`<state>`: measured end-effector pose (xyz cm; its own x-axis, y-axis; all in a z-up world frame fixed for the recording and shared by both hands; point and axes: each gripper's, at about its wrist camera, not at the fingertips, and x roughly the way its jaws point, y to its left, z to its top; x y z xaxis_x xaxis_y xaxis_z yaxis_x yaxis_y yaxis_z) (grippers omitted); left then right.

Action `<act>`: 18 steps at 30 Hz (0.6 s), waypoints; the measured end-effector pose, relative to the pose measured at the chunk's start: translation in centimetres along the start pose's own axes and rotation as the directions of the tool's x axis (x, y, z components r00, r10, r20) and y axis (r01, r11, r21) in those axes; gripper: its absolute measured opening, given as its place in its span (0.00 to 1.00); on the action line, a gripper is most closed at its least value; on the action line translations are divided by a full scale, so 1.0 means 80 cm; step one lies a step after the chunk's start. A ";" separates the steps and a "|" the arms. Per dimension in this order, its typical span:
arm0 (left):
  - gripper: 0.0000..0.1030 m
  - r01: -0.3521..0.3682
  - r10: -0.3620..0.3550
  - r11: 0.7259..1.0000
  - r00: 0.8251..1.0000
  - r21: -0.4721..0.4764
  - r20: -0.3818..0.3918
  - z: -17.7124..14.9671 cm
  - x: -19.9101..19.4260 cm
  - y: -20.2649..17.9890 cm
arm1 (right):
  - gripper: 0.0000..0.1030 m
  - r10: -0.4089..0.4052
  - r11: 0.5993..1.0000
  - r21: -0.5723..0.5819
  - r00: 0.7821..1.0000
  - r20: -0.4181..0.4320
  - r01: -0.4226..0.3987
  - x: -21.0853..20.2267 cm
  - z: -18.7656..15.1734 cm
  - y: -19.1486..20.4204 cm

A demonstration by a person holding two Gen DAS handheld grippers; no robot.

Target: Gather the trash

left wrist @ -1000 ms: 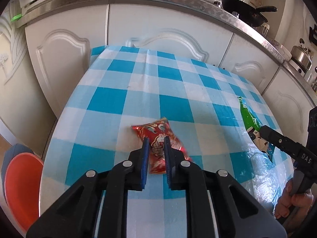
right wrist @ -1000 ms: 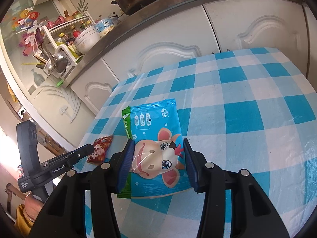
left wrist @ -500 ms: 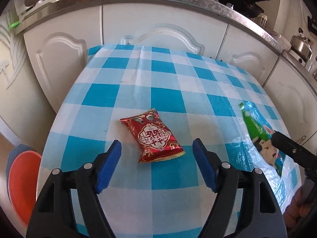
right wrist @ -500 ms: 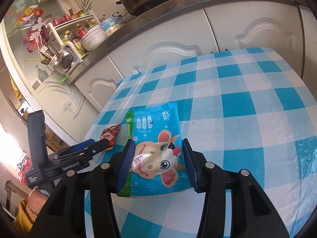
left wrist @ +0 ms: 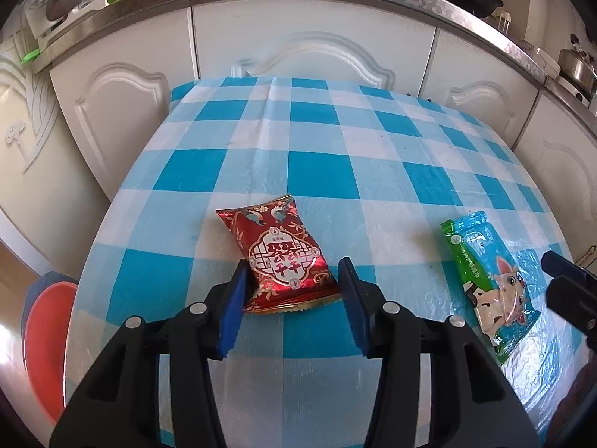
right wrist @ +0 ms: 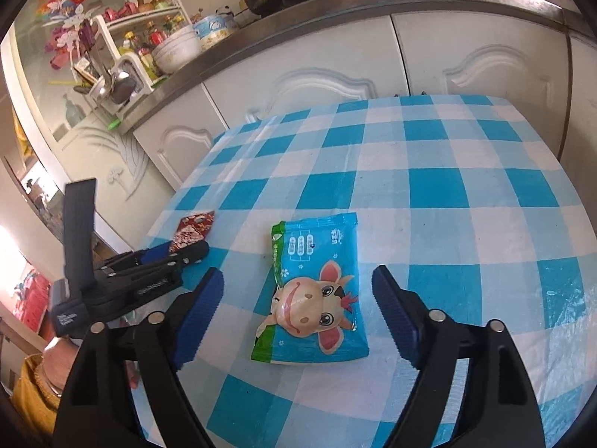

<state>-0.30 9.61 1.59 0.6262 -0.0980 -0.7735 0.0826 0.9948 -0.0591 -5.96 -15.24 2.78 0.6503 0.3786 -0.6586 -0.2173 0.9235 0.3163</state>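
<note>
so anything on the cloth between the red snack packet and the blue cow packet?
Nothing. In the left wrist view only bare checked tablecloth separates the red snack packet from the blue cow packet.

Pretty bright daylight on my checked tablecloth [left wrist: 321,171], and its plastic cover throws glare near the right edge. From my right claw's camera, the far left is blown out white. Everything's sharp mid-frame, but the cabinets [right wrist: 466,63] bend hard and the corners go black.

Large white Chinese characters sit inside the ornate emblem on the red snack packet [left wrist: 282,257]; the blue cow packet's [right wrist: 315,291] print is too small to read.
</note>
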 end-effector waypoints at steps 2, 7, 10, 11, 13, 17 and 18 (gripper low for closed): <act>0.48 0.021 -0.021 1.000 1.000 -0.018 0.008 -0.004 -0.009 0.006 | 0.85 -0.053 0.998 -0.046 0.998 -0.029 0.051 0.014 -0.004 0.010; 0.48 0.062 -0.059 0.997 0.997 -0.048 0.043 -0.015 -0.041 0.023 | 0.85 -0.167 0.980 -0.123 0.982 -0.086 0.156 0.045 -0.010 0.022; 0.48 0.078 -0.075 0.996 0.995 -0.053 0.062 -0.023 -0.060 0.033 | 0.79 -0.212 0.970 -0.147 0.971 -0.108 0.195 0.056 -0.014 0.022; 0.48 0.082 -0.078 0.995 0.995 -0.056 0.065 -0.025 -0.065 0.036 | 0.72 -0.237 0.961 -0.170 0.966 -0.105 0.217 0.058 -0.015 0.025; 0.48 0.096 -0.091 0.993 0.993 -0.067 0.072 -0.033 -0.074 0.045 | 0.62 -0.262 0.949 -0.204 0.961 -0.094 0.239 0.059 -0.017 0.031; 0.48 0.106 -0.101 0.991 0.992 -0.076 0.077 -0.049 -0.088 0.062 | 0.57 -0.259 0.950 -0.203 0.962 -0.087 0.237 0.059 -0.018 0.031; 0.48 0.107 -0.101 0.991 0.992 -0.078 0.078 -0.052 -0.090 0.066 | 0.54 -0.257 0.950 -0.203 0.963 -0.081 0.236 0.058 -0.019 0.031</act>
<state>-7.62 15.68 4.19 0.6731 -0.2000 -0.7120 0.0886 0.9776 -0.1908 -4.59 -11.07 -0.54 0.6231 0.1327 -0.7708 -0.2011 0.9796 0.0061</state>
